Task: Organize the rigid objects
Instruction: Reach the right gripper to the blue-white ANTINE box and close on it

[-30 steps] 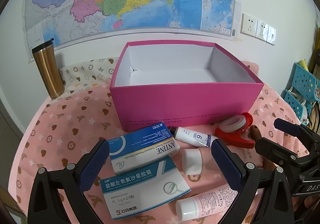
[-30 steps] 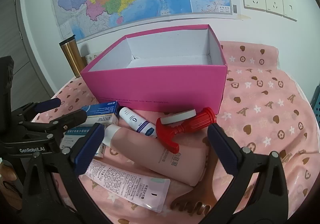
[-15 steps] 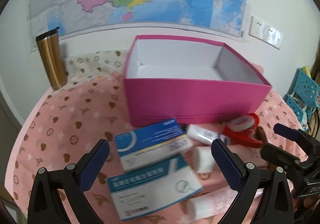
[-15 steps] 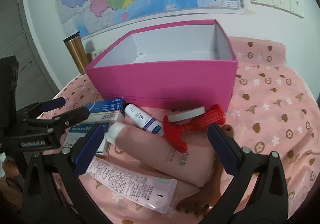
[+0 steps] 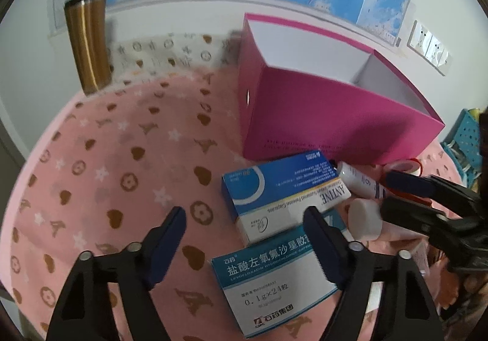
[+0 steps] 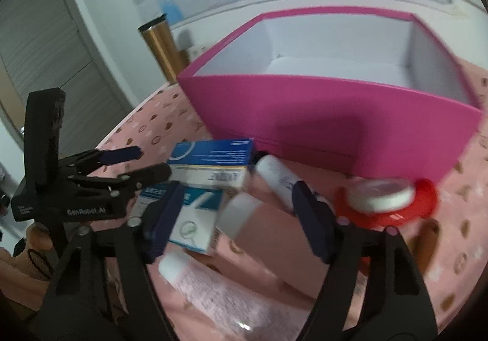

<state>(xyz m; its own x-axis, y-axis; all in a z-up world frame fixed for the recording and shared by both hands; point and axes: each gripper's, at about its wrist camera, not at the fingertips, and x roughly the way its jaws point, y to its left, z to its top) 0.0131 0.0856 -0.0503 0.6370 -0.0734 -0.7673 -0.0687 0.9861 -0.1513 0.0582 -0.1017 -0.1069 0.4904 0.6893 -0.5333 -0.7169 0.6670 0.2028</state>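
An open pink cardboard box [image 5: 320, 115] with a white lining stood on the pink patterned tablecloth [image 5: 116, 158]. Just in front of it lay the clutter — a blue-and-white medicine carton [image 5: 283, 188], a teal-and-white pill carton [image 5: 274, 283], a small white tube [image 5: 360, 182] and a pink bottle with a white cap [image 6: 241, 216]. The left gripper [image 5: 244, 237] hung over the cartons, the right gripper [image 6: 235, 213] over the bottle — both closing, their fingers apart, pressing on nothing.
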